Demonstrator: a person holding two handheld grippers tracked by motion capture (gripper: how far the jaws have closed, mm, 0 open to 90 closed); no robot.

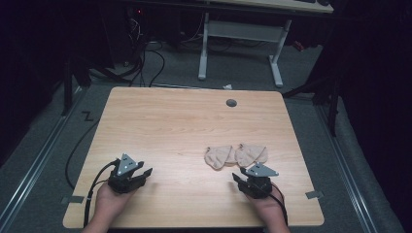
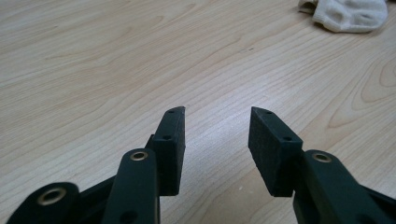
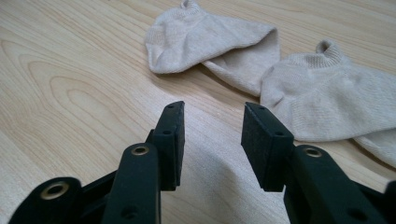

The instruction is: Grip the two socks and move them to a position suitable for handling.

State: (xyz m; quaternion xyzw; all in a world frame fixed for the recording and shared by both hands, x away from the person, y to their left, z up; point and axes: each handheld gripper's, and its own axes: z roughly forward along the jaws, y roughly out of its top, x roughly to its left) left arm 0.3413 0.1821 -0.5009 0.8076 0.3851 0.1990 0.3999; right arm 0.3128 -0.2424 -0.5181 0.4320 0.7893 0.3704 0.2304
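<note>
Socks (image 1: 236, 156) lie just beyond right gripper (image 1: 253, 182) on bare table (image 1: 170, 126).

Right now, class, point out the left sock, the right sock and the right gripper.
left sock (image 3: 205, 44), right gripper view, on its flat middle.
right sock (image 3: 345, 100), right gripper view, on its knit body.
right gripper (image 3: 212, 140), right gripper view, midway between its open jaws.

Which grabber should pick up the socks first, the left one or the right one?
Probably the right gripper. Its open jaws sit just short of the two beige socks, which lie right ahead of it. The left gripper, also open, rests far across the table from them.
</note>
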